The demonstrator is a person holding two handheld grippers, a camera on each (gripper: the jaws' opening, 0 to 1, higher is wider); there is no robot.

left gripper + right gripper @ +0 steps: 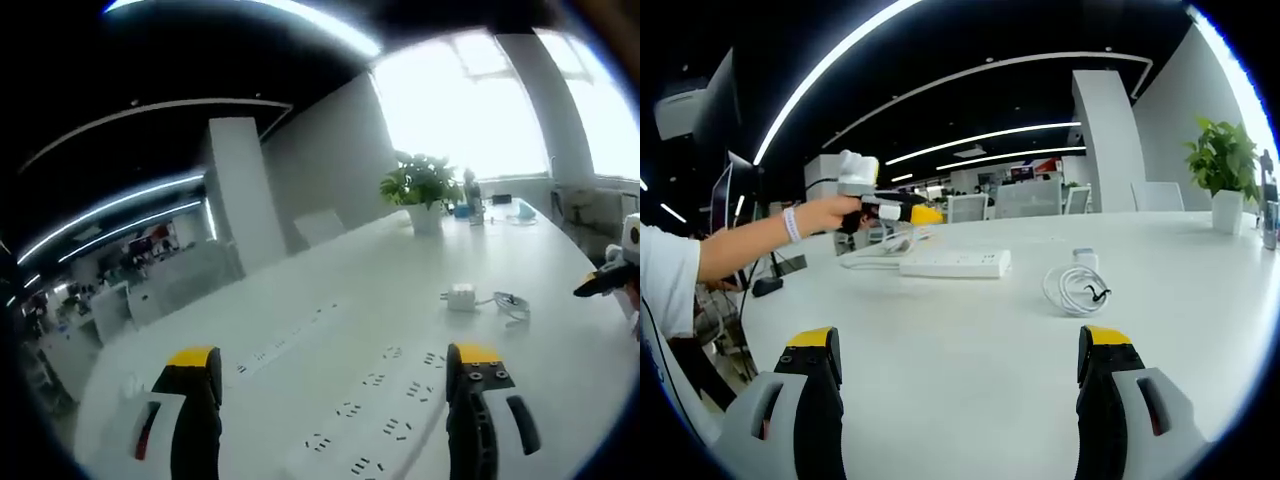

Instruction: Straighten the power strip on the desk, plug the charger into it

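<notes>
The white power strip (385, 405) lies on the white desk (330, 290) right under my left gripper (335, 355), whose jaws stand open over its sockets. Beyond it sits the white charger (461, 297) beside its coiled cable (512, 305). In the right gripper view the power strip (955, 263) lies mid-desk, with the charger (1085, 258) and cable coil (1075, 290) to its right. My right gripper (960, 340) is open and holds nothing, well short of them. A hand holds the left gripper (902, 212) above the strip's left end. The right gripper (605, 278) pokes in at the right edge.
A potted plant (420, 185) and small items stand at the desk's far end by the window. The plant (1225, 165) shows at the right. A person's arm (750, 240) reaches in from the left. Cables (870, 255) lie beside the strip. Office chairs (1025, 200) stand behind.
</notes>
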